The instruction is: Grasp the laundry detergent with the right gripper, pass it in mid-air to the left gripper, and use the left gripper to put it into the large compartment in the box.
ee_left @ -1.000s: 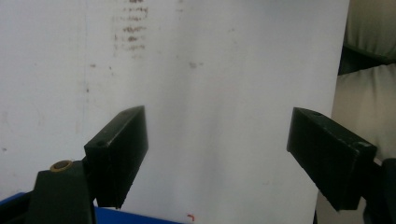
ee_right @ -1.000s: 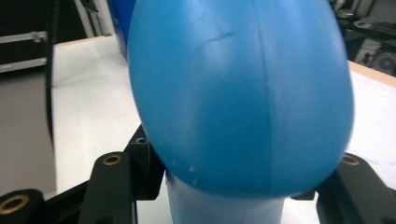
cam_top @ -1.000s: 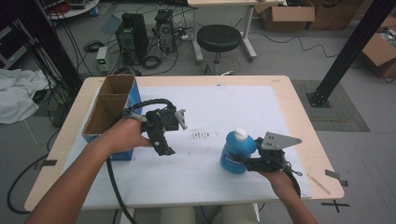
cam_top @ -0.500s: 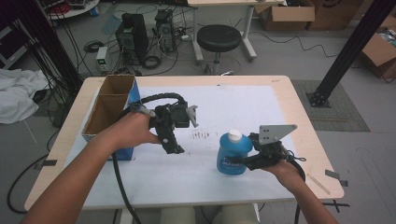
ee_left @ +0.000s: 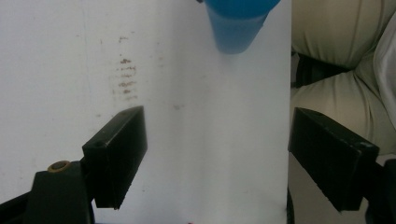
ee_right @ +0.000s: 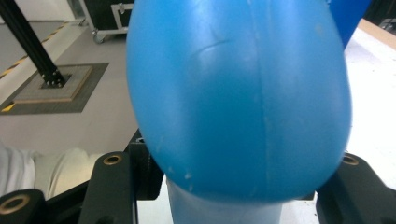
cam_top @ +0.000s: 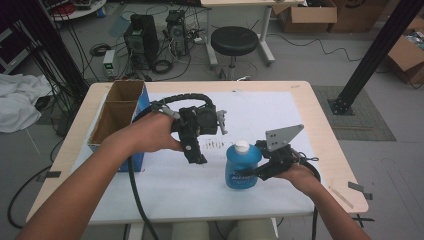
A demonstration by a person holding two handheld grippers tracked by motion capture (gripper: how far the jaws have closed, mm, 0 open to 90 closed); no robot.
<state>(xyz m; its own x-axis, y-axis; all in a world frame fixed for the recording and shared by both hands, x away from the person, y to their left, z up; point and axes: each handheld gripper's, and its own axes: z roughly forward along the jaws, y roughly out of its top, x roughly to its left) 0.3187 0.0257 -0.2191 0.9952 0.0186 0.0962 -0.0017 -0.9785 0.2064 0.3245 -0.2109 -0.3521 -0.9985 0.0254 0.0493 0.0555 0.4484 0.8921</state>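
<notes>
Got my right gripper clamped on the upright blue plastic bottle with the white cap near the table's front edge, left gripper wide open and empty just to its left.

A wooden table carries a white sheet over most of its top. On it stand 1 open cardboard box at the left edge and 1 blue bottle near the front.
</notes>
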